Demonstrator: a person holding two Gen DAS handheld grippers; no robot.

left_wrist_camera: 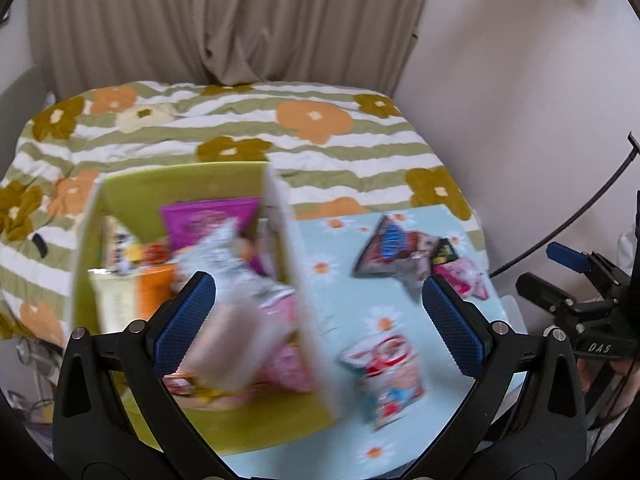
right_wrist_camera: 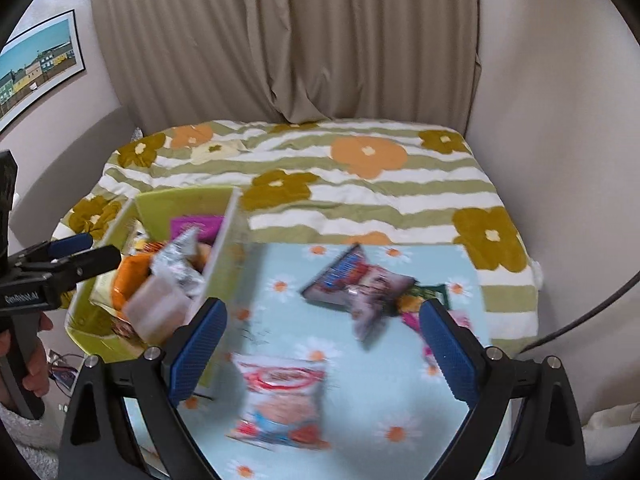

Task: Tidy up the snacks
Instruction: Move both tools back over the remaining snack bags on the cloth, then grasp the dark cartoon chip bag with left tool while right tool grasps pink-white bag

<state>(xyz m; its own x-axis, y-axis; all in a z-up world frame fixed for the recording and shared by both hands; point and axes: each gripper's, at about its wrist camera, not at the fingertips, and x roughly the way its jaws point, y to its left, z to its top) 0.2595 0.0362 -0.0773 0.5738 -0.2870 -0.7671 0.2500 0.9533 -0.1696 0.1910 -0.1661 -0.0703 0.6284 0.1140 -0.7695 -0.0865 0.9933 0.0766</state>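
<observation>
A lime-green box (left_wrist_camera: 280,432) (right_wrist_camera: 184,200) holds several snack packs, among them a purple one (left_wrist_camera: 204,220) and a silver-and-pink pouch (left_wrist_camera: 240,292) (right_wrist_camera: 168,300) that looks loose above the pile. My left gripper (left_wrist_camera: 320,312) is open over the box's right wall, touching nothing. My right gripper (right_wrist_camera: 320,340) is open above a red-and-white snack bag (right_wrist_camera: 280,396) (left_wrist_camera: 388,376) on the light-blue daisy cloth (right_wrist_camera: 360,420). A dark red-and-blue pack (right_wrist_camera: 360,280) (left_wrist_camera: 396,252) and a pink pack (left_wrist_camera: 464,276) lie farther back. Both views are blurred.
The cloth covers a small table in front of a bed with a green-striped flowered quilt (right_wrist_camera: 400,200). Beige curtains (right_wrist_camera: 320,40) hang behind. The left gripper's body (right_wrist_camera: 60,272) shows at the left edge of the right wrist view; the right gripper's body (left_wrist_camera: 580,304) shows at the right of the left wrist view.
</observation>
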